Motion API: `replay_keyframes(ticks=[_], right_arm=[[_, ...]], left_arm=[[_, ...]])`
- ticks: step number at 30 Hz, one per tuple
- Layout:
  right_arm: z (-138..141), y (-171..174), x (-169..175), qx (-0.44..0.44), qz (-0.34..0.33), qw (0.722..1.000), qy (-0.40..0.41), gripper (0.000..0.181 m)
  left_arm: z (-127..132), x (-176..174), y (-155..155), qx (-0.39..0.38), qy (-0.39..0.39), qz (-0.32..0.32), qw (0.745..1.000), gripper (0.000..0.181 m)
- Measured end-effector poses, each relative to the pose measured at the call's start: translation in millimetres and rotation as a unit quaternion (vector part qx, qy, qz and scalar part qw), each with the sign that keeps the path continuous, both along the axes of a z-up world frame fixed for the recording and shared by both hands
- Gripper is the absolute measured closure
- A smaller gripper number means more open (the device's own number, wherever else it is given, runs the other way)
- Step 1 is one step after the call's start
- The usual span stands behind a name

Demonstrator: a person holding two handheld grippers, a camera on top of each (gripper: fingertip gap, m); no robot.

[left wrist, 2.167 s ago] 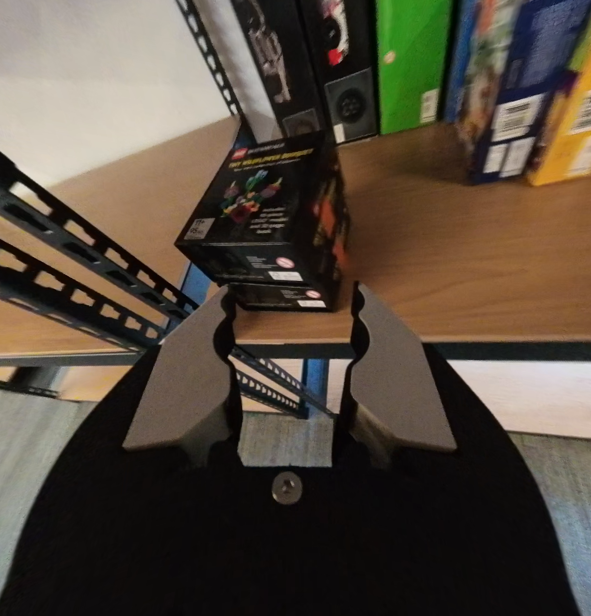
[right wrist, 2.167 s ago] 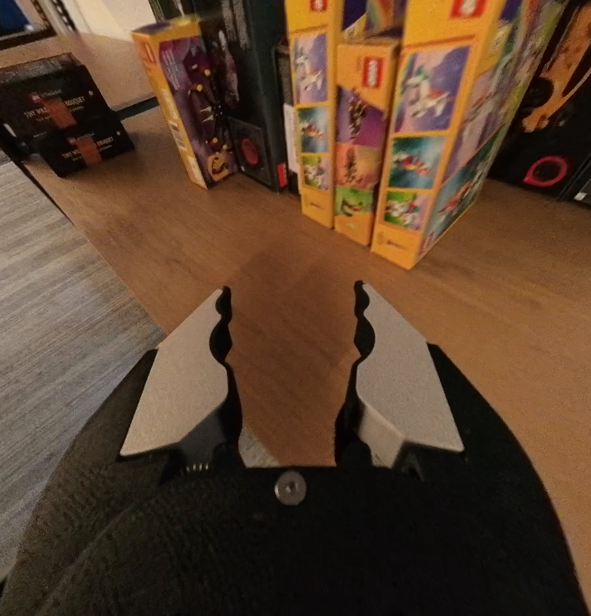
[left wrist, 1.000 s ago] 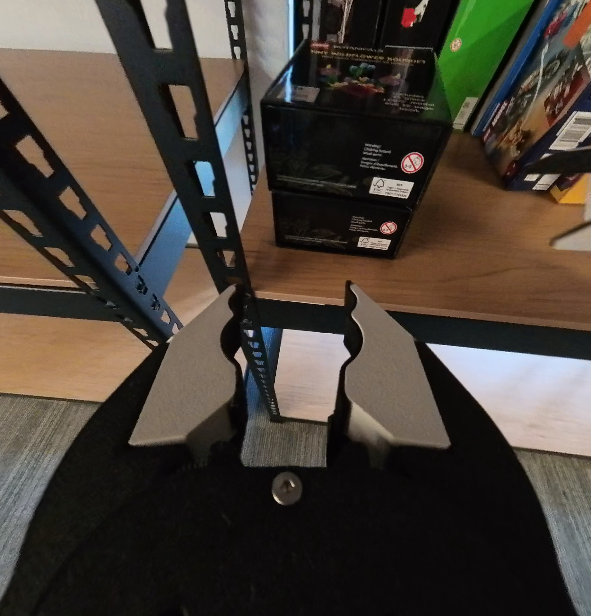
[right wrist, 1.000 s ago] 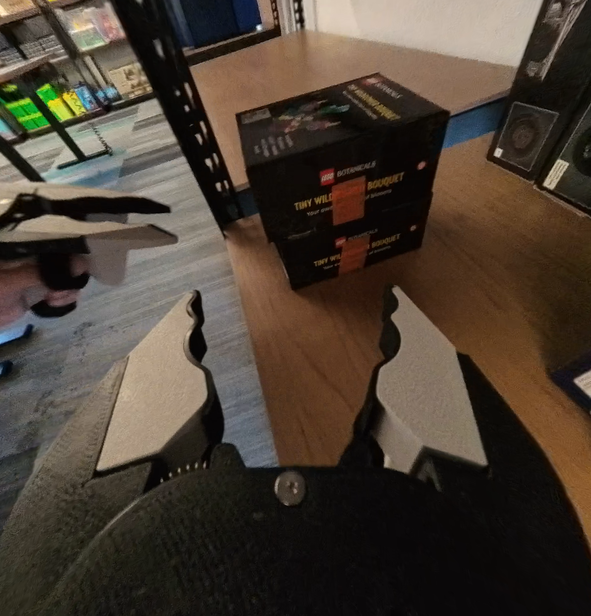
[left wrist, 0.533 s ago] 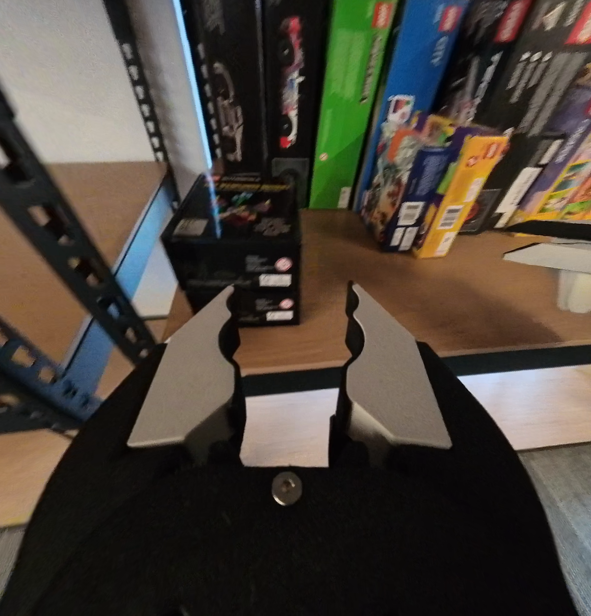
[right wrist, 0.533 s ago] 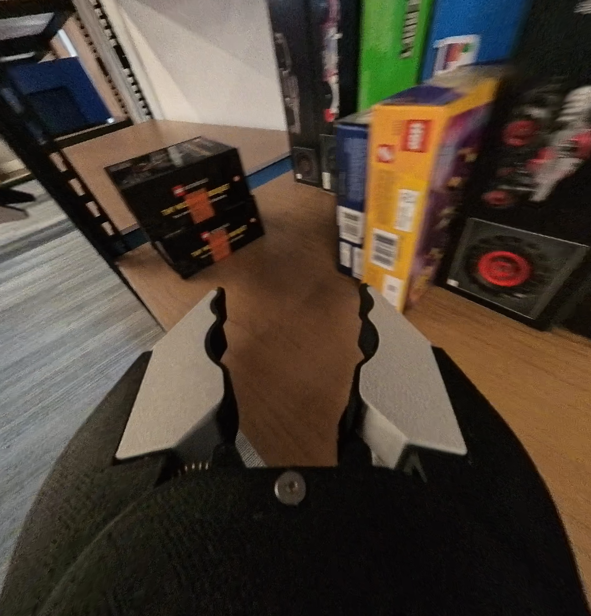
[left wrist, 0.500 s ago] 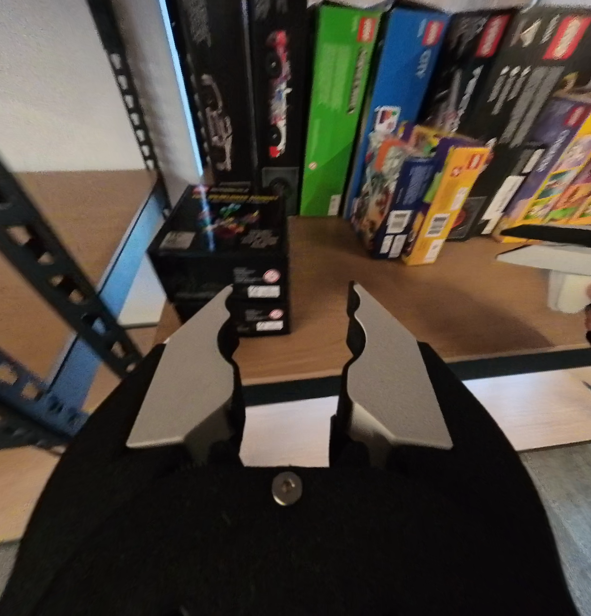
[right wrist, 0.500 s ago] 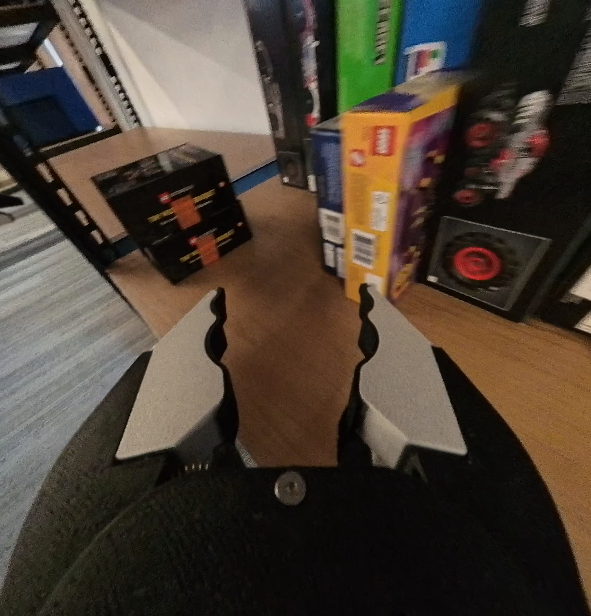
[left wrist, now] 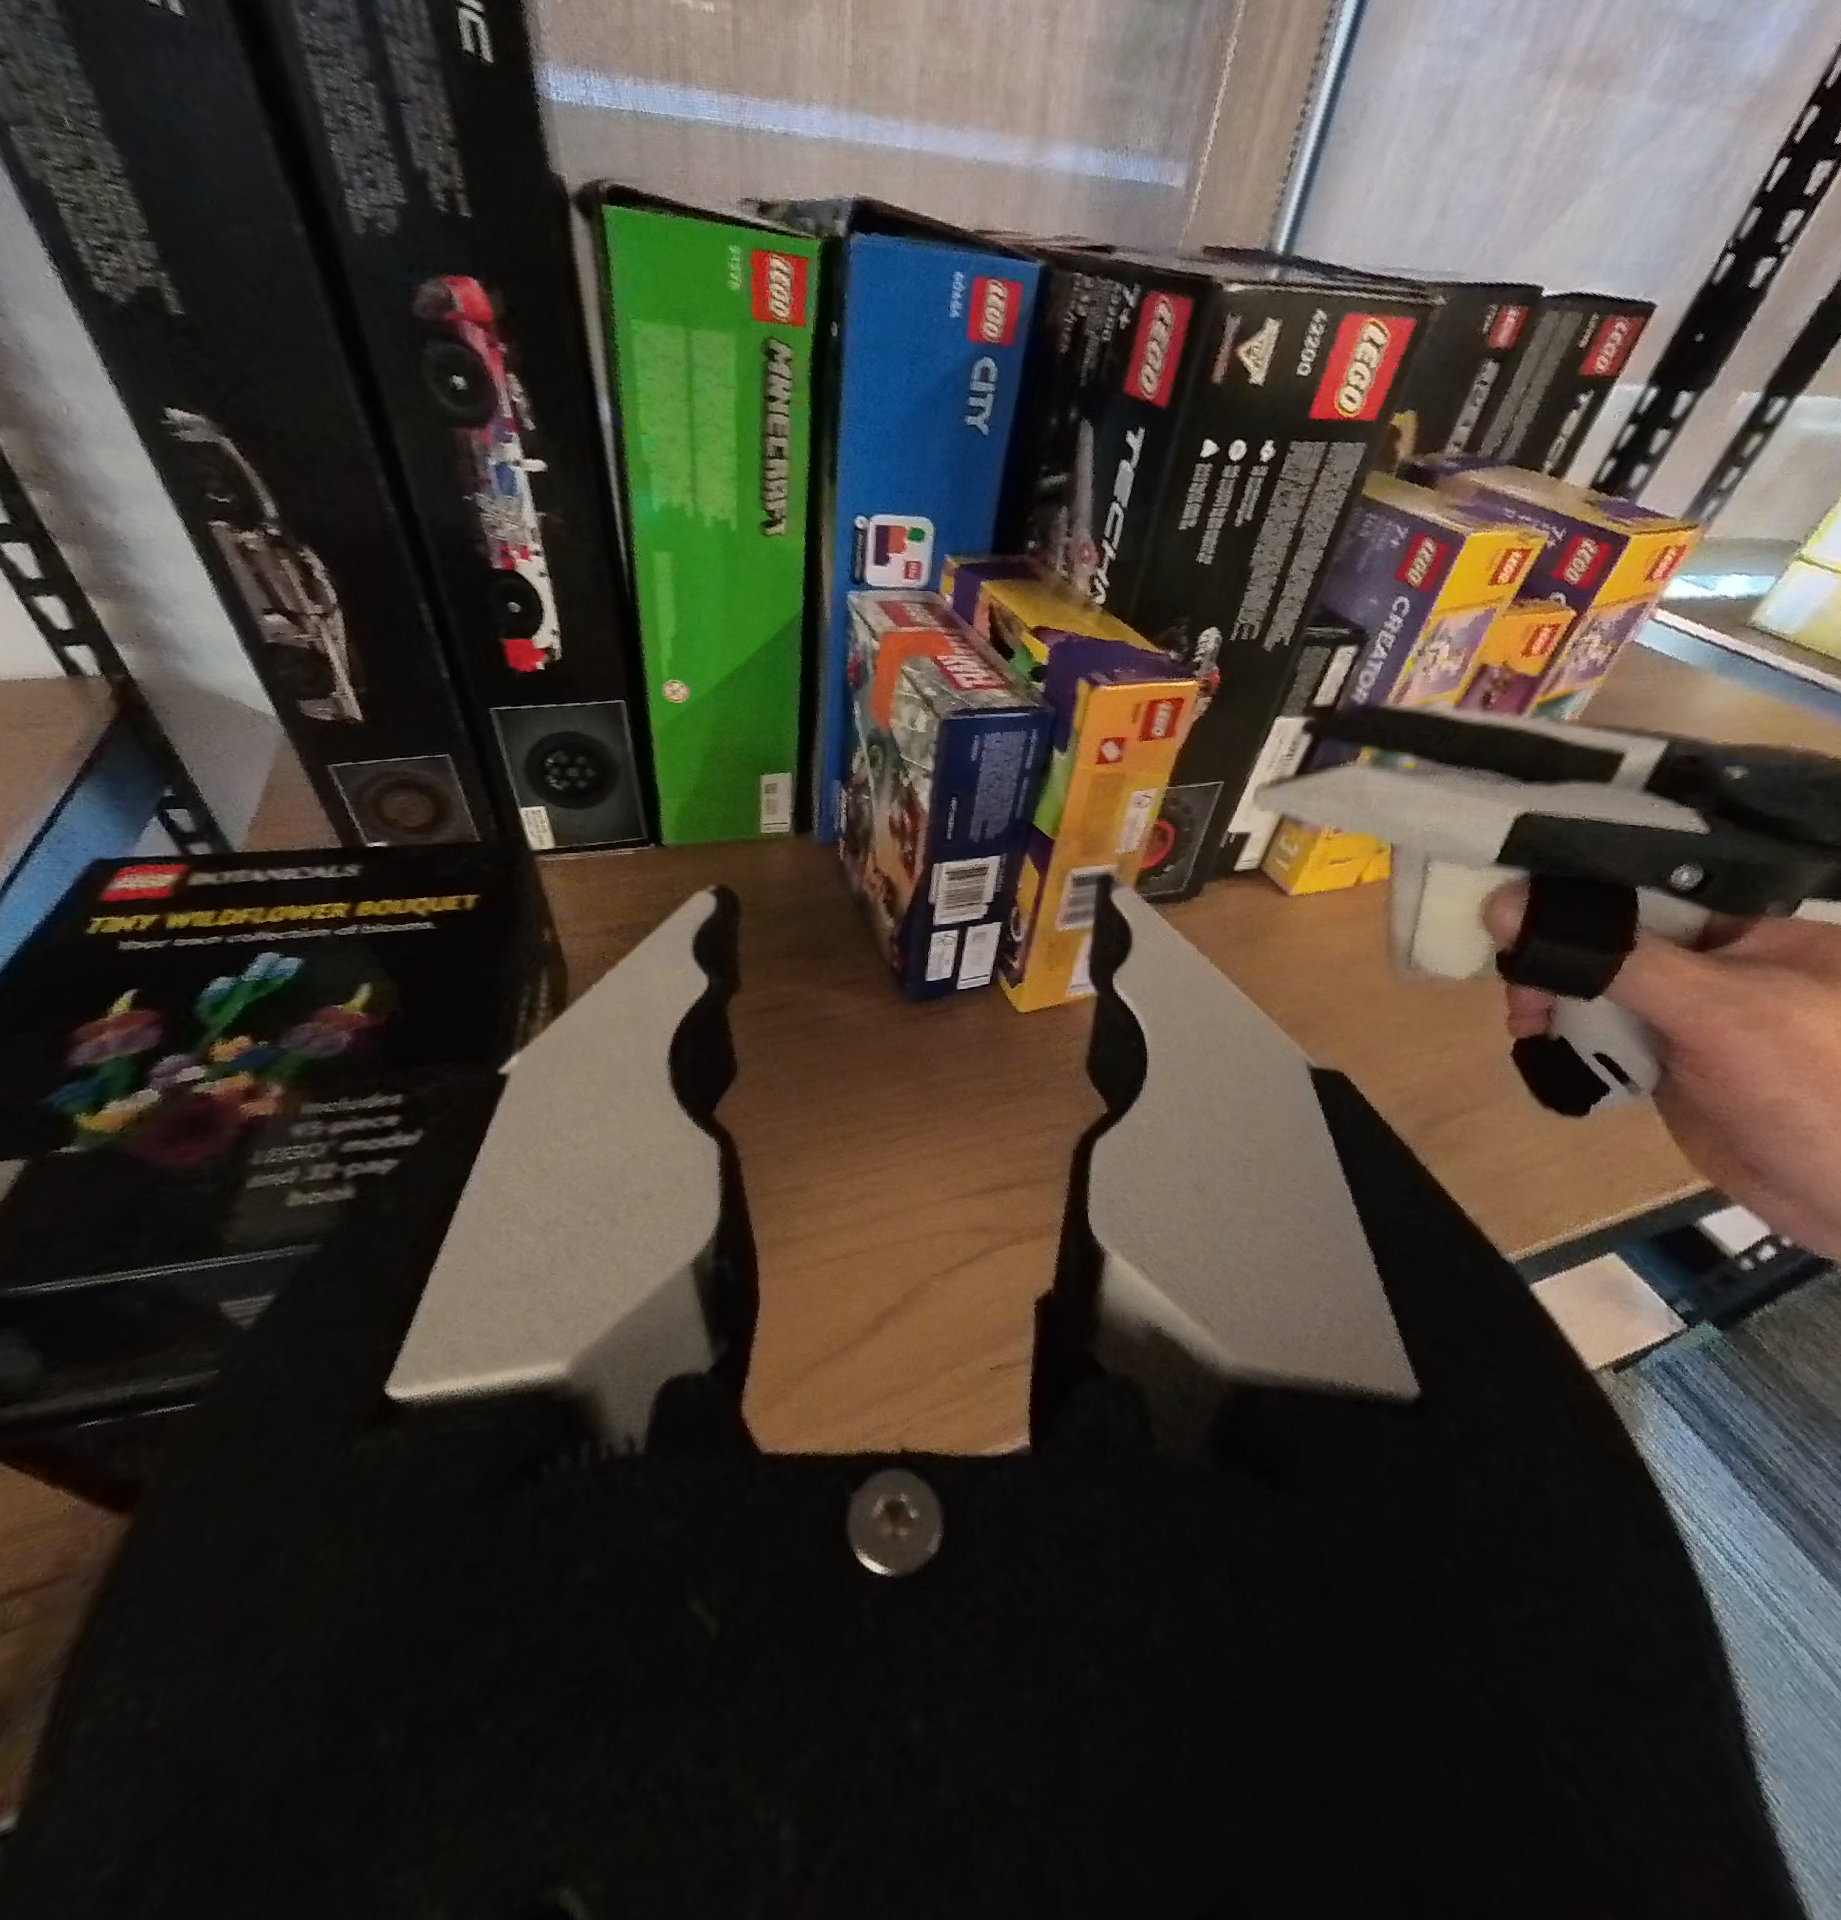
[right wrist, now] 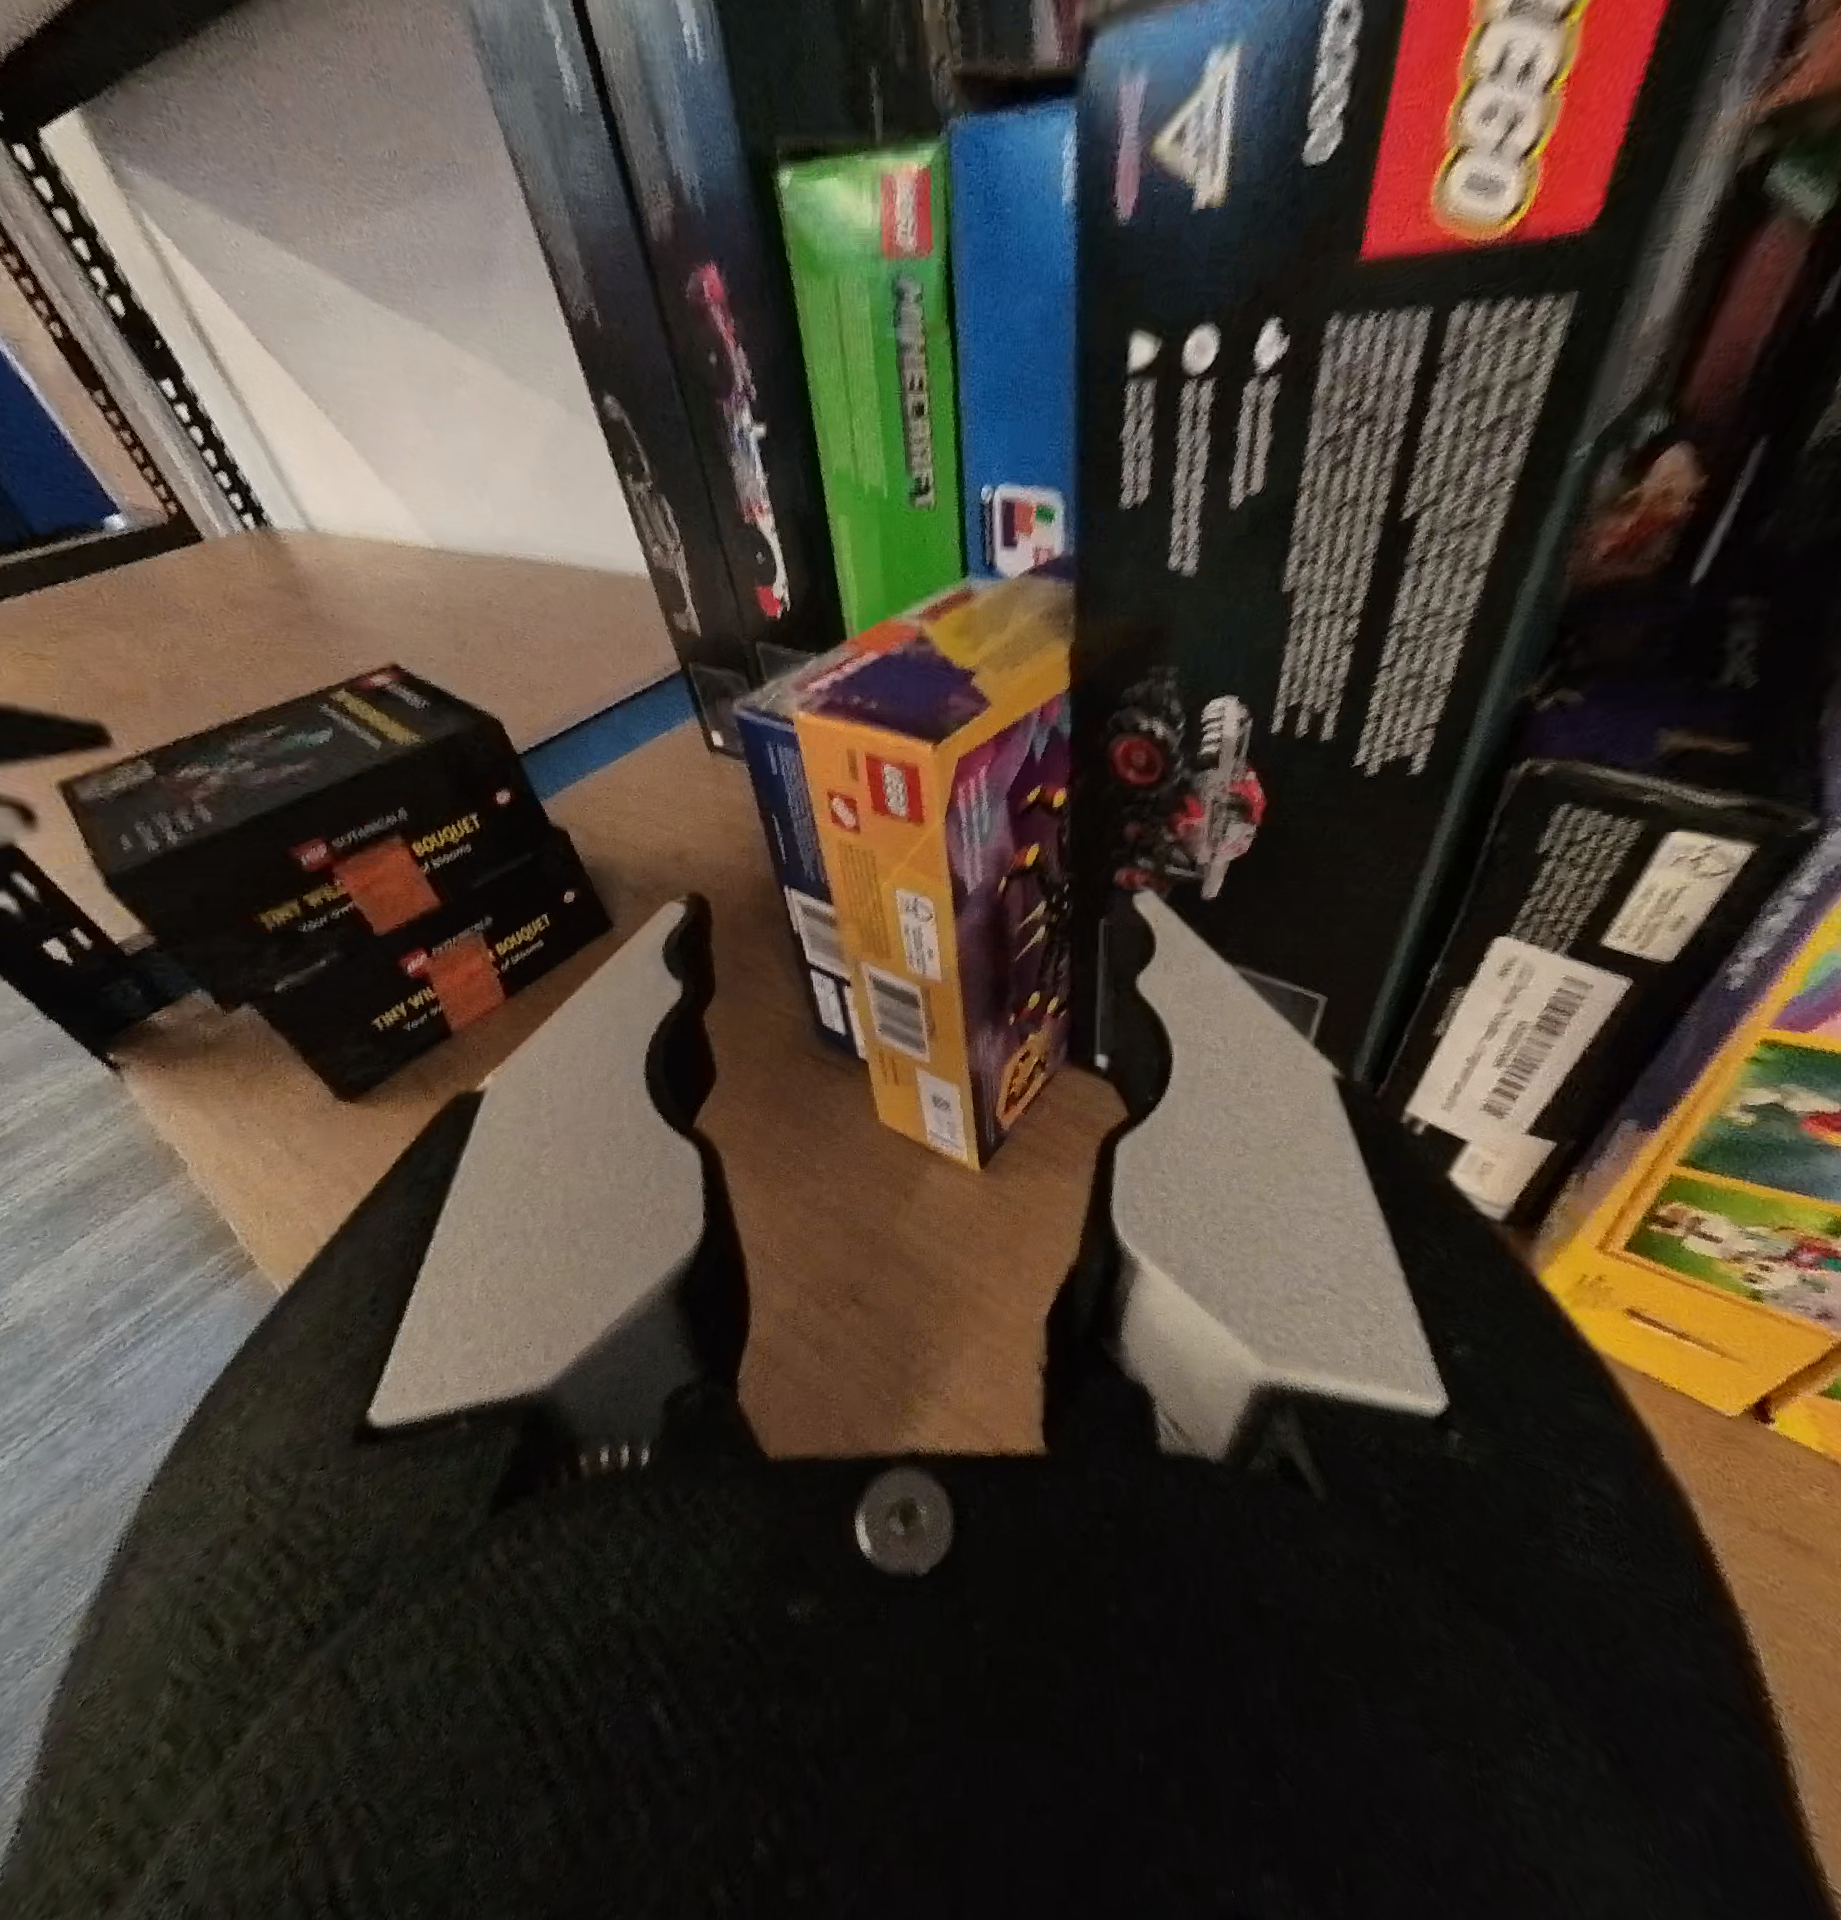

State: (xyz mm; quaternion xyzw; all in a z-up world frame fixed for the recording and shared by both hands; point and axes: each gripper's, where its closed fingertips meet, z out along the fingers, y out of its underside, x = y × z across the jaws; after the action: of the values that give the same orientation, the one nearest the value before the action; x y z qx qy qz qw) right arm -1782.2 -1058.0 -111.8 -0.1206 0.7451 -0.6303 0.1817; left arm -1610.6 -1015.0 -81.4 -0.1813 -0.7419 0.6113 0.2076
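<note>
The left gripper [left wrist: 911, 914] has its jaws apart and holds nothing; between its fingers only the bare wooden shelf [left wrist: 895, 1195] shows. Just to its left lies a stack of two flat black boxes [left wrist: 220, 1039] with a flower picture on the top face — the nearest thing to this gripper, though not touching it. Ahead, a small dark blue box [left wrist: 947, 810] and a small yellow box [left wrist: 1092, 800] stand upright side by side on the shelf. Behind them a row of tall boxes stands against the back: black ones on the left, then a green box [left wrist: 713, 520], a blue box [left wrist: 916, 499] and more black ones.

The right gripper [right wrist: 911, 925] is also spread wide and empty. It hovers over the shelf and points at the small yellow box [right wrist: 937, 914], which stands in line with the gap between the jaws, near the fingertips but apart from them. The dark blue box [right wrist: 791, 831] stands directly behind it, touching or almost so. A tall black box [right wrist: 1311, 468] rises just to the right. The black stack [right wrist: 344, 873] lies well to the left, near the shelf edge.

In the left wrist view the right gripper [left wrist: 1300, 769] shows from the side — a hand [left wrist: 1747, 1070] holds its handle.
</note>
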Motion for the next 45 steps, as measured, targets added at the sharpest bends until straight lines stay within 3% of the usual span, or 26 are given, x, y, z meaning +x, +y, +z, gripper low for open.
replay_keyframes(ticks=[7, 10, 15, 17, 21, 24, 27, 33, 39, 42, 45], right_arm=[[23.7, 5.3, -24.8, -0.011, -0.017, 1.000, 0.019, 0.105], [46.3, 1.9, -43.2, -0.031, -0.050, 0.998, 0.030, 0.103], [106.6, -23.6, -62.1, -0.091, -0.140, 0.985, 0.031, 0.079], [119.6, -46.9, -60.1, -0.095, -0.174, 0.980, 0.027, 0.060], [109.4, -98.5, -51.8, -0.047, -0.208, 0.976, 0.046, 0.047], [74.8, -121.4, -53.2, 0.024, -0.205, 0.975, 0.083, 0.064], [75.7, -121.2, -54.4, 0.019, -0.187, 0.980, 0.072, 0.066], [76.5, -80.6, -43.7, 0.023, -0.142, 0.986, 0.082, 0.066], [75.8, 11.8, -50.4, 0.037, -0.092, 0.993, 0.072, 0.066], [74.5, 66.5, -75.7, 0.055, -0.076, 0.993, 0.078, 0.066], [73.3, 114.8, -129.9, 0.076, -0.106, 0.988, 0.084, 0.067]], left_arm=[[-27.6, -21.1, 22.5, 0.037, 0.001, -0.007, 0.999, 0.113], [-40.0, -25.5, 29.0, 0.049, 0.002, 0.000, 0.999, 0.112], [-47.1, -49.1, 14.4, 0.063, 0.032, 0.017, 0.997, 0.096], [-44.3, -65.2, 4.9, 0.063, 0.035, 0.015, 0.997, 0.096], [-36.8, -86.9, 2.1, 0.059, 0.040, 0.014, 0.997, 0.099], [-42.9, -94.1, 17.1, 0.070, 0.048, 0.006, 0.996, 0.101], [-54.5, -92.3, 36.2, 0.086, 0.052, 0.001, 0.995, 0.103], [-52.1, -83.2, 59.9, 0.098, 0.076, -0.003, 0.992, 0.105], [-35.5, -90.6, 75.2, 0.097, 0.091, -0.031, 0.991, 0.106], [-33.5, -98.8, 87.4, 0.106, 0.095, -0.053, 0.988, 0.107], [-37.8, -104.4, 101.0, 0.110, 0.086, -0.067, 0.988, 0.108]])
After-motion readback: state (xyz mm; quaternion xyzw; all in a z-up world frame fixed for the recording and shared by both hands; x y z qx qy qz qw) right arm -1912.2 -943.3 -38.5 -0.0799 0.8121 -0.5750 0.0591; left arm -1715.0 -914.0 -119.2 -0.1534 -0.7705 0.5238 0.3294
